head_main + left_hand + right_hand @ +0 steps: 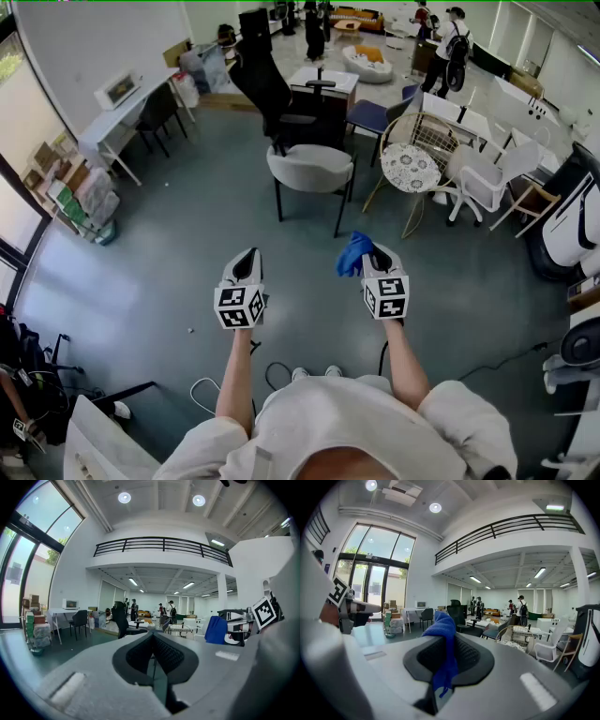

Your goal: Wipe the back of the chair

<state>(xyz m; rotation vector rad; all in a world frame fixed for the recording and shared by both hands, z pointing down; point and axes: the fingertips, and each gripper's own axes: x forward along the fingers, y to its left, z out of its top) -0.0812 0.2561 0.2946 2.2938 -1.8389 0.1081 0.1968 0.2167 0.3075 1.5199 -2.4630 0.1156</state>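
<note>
A grey padded chair [310,171] with black legs stands on the teal floor straight ahead, some way off, its back towards me. My right gripper [375,259] is shut on a blue cloth [354,253]. In the right gripper view the cloth [445,641] bunches above the jaws and hangs down between them. My left gripper [247,264] is held level beside it, shut with nothing in it; its pads [164,653] meet at the tip. Both grippers hover over bare floor, well short of the chair. From the left gripper view the cloth [216,629] shows at the right.
Behind the grey chair stands a black office chair [265,86]. To the right are a wicker chair with a patterned cushion [411,167] and a white chair [489,180]. A white table [120,120] lines the left wall. Cables [208,392] lie near my feet. People [452,45] stand far back.
</note>
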